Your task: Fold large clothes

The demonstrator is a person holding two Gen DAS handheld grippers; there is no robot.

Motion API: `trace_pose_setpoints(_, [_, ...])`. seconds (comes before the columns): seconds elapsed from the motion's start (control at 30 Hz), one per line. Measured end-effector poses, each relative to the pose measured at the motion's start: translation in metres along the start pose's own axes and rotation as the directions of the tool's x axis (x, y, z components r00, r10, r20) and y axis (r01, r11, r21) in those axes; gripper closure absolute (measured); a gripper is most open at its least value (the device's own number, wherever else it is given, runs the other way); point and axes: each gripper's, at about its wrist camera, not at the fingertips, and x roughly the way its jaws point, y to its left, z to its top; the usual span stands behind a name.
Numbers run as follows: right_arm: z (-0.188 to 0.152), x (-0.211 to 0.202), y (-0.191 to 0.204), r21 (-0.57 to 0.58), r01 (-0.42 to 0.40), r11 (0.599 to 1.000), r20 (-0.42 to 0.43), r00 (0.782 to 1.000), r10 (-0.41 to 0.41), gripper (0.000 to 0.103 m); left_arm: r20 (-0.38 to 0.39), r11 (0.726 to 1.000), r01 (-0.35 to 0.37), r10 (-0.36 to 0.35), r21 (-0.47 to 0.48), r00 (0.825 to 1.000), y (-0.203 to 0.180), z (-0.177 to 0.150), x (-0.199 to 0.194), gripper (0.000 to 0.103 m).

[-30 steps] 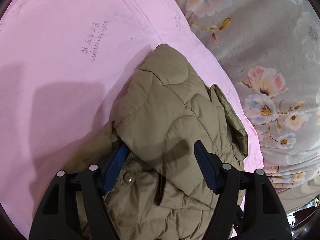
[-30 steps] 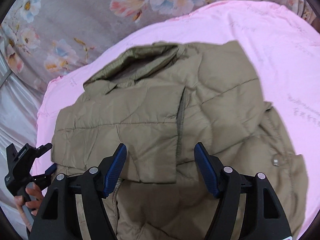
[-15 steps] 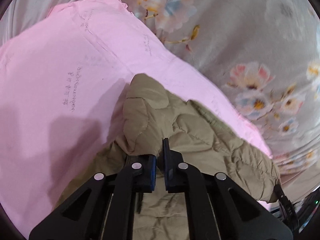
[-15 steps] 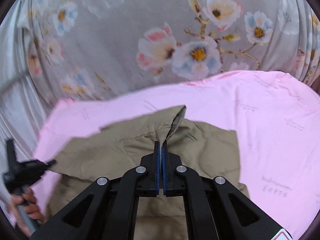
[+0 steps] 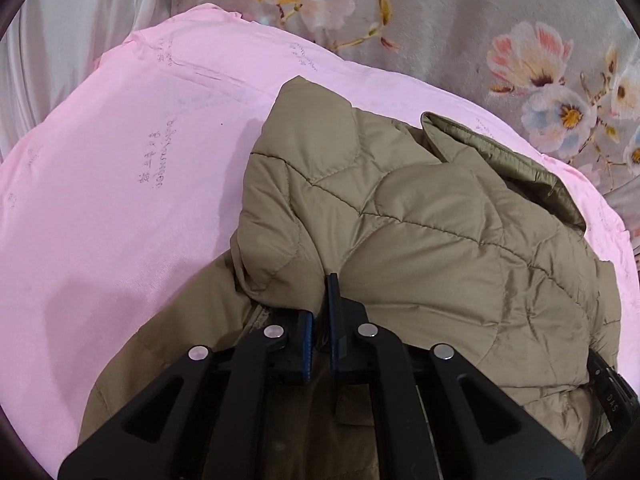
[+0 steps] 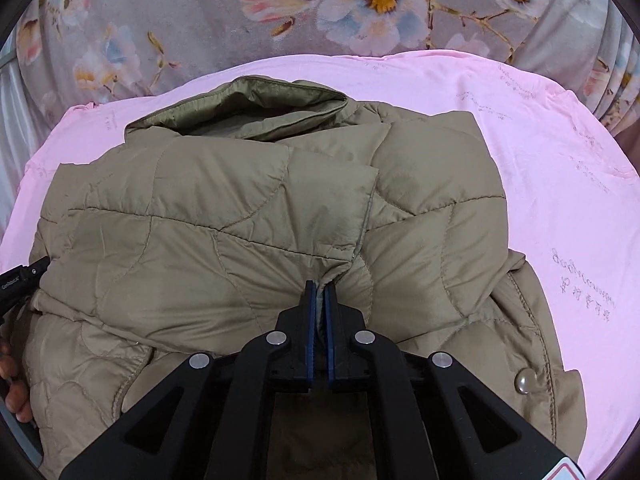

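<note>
Plainly, from where I am standing:

Bed cover: the pink sheet (image 6: 560,208) is lying spread over the surface and is serving as the flat working ground, with its bare part running out to the right in the right wrist view.

Backdrop: the floral fabric (image 6: 360,4) is hanging or lying beyond the far edge of the sheet; it is playing no part in the fold.

Jacket: the olive quilted jacket (image 6: 192,248) is lying on the pink sheet with its collar (image 6: 248,108) at the far end and its quilted panels already doubled over the body, which I judge is narrowing it toward a compact packet.

Right side: the right gripper (image 6: 319,288) is pinching a corner of the doubled panel near the middle of the jacket, its jaws closed tight on a thin fold of cloth, probably so the flap can be carried or held down.

Left side: the left gripper (image 5: 322,296) is clamping the puckered edge of the quilted layer, jaws drawn together on the fabric; two grips at once are keeping the bulky padding from springing open.

Person: fingers (image 6: 12,384) are showing at the left rim of the right wrist view, holding the other tool's handle.

Snap: a metal snap button (image 6: 525,381) is sitting on the jacket's near right edge, unfastened and clear of both grips.
</note>
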Motion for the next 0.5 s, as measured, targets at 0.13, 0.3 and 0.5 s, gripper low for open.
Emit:
trace_pose_setpoints(0.13, [0.000, -0.002, 0.004, -0.026, 0.029, 0.999, -0.007, 1.000, -0.030, 0.097, 0.006, 1.000, -0.012, 0.012, 0.011, 1.000, -0.002, -0.001, 0.000, 0.096])
trace_pose_setpoints(0.3, [0.007, -0.023, 0.021, -0.107, 0.131, 0.986, -0.017, 0.991, -0.133, 0.081, 0.006, 0.998, -0.054, 0.054, 0.042, 0.999, 0.000, 0.002, -0.026, 0.088])
trace_pose_setpoints(0.5, [0.026, -0.074, 0.036, -0.118, 0.134, 0.984, 0.084, 0.989, -0.125, 0.071, 0.096, 0.996, -0.075, 0.070, 0.048, 0.993, -0.005, 0.036, -0.070, 0.085])
